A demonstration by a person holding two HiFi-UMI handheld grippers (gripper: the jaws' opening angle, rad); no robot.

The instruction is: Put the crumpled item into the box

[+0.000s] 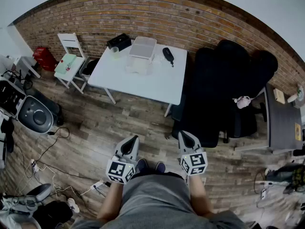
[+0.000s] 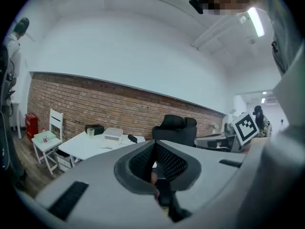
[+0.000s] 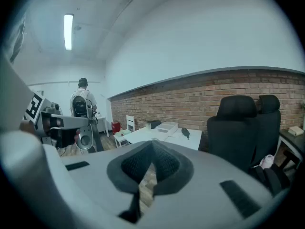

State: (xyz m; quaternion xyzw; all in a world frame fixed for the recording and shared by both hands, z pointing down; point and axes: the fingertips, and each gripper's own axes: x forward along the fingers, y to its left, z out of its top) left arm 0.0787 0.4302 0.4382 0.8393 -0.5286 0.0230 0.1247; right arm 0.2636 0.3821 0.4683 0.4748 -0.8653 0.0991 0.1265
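The box point(image 1: 143, 47) is seen as 1 clear, rectangular plastic container with a pale, flat top. It is set upright near the far edge of the table point(image 1: 157, 87), toward the brick wall point(image 1: 157, 13). The crumpled item point(image 1: 138, 66), pale and translucent, is laid on the tabletop just in front of the box, outside it. Whether the 2 are touching cannot be told.
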